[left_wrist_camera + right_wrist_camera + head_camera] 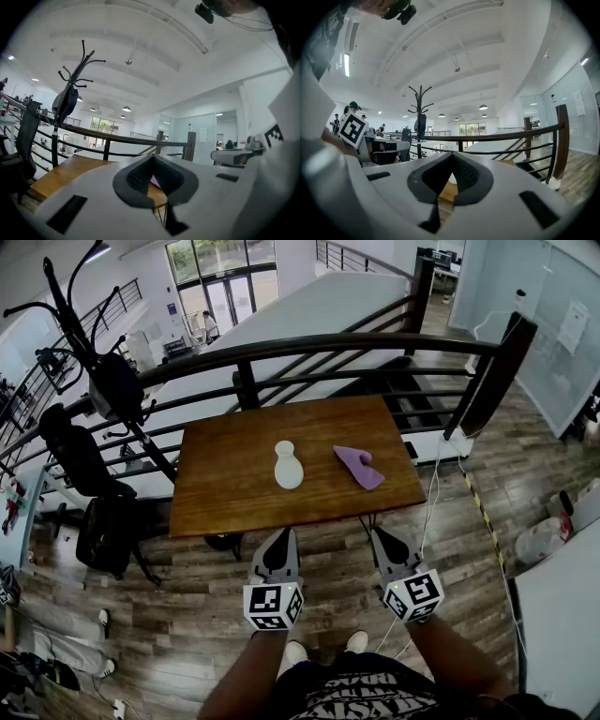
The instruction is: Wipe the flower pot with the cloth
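Both forearms are held level short of the desk point(225, 498), with the left claw point(278, 534) and right claw point(383, 536) pinched closed, empty, pointing twelve o'clock.

This is an open-plan office on a mezzanine. A dark railing point(328, 343) crosses the upper middle of the head view. A black office chair point(80, 460) and a coat stand point(73, 310) are at left, glass partitions point(553, 334) at upper right, and plank flooring point(333, 554) below.
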The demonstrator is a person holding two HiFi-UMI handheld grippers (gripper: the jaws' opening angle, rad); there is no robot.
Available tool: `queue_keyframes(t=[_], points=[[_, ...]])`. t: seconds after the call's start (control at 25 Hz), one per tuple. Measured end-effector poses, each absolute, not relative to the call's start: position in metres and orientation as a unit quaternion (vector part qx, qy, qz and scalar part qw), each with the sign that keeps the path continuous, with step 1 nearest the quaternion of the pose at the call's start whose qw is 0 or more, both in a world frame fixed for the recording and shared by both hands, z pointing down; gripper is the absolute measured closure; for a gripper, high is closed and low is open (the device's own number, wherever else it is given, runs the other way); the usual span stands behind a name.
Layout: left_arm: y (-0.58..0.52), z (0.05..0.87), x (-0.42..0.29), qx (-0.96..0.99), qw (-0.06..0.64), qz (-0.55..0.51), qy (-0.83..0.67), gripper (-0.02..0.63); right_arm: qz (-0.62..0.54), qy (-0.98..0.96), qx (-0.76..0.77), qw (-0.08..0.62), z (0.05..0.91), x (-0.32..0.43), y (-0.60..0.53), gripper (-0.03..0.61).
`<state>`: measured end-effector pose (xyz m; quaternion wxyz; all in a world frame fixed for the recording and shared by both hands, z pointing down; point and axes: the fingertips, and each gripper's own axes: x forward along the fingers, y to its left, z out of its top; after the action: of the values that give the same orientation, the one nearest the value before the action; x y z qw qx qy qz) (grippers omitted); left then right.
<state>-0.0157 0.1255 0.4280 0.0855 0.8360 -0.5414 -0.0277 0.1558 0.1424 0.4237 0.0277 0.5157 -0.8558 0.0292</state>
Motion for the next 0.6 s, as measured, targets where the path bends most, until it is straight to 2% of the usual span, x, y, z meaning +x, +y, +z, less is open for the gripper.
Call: queue_keyframes(t=[0.6], points=[[0.115, 0.432, 0.019, 0.832, 0.093, -0.020, -0.547, 0.614, 0.036, -0.869, 0.492, 0.031, 0.426, 0.177, 0.136, 0.589]])
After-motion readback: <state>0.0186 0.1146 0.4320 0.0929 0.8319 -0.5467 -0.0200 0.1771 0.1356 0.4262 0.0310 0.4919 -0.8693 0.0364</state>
